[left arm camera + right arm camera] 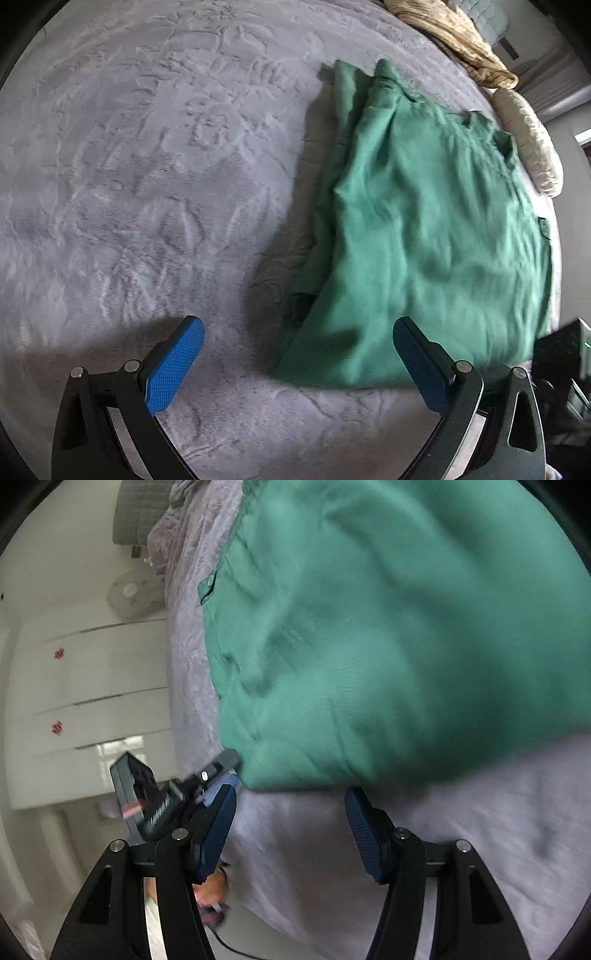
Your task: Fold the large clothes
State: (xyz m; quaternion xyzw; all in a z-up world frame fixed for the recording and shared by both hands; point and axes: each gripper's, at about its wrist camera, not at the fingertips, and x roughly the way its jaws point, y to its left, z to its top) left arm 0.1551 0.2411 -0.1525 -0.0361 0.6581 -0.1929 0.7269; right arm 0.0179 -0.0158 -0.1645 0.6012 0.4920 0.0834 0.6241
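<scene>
A green garment [424,221] lies folded into a long panel on the grey-lilac plush bedspread [147,166], toward the right. My left gripper [297,325] points steeply down and stands open. Its left pad [173,369] hovers over bare bedspread, its right pad [421,369] over the garment's near corner, and nothing is gripped. In the right wrist view the same garment [388,627] fills the upper right. My right gripper [291,794] is open just short of the garment's near edge, over the bedspread [480,812], with nothing between its jaws.
A crumpled beige cloth [454,40] and a cream pillow [528,140] lie along the bed's far right edge. Past the bed's edge stand white drawers [92,683] and a fan [129,594]. A black device [147,801] sits by the garment's corner.
</scene>
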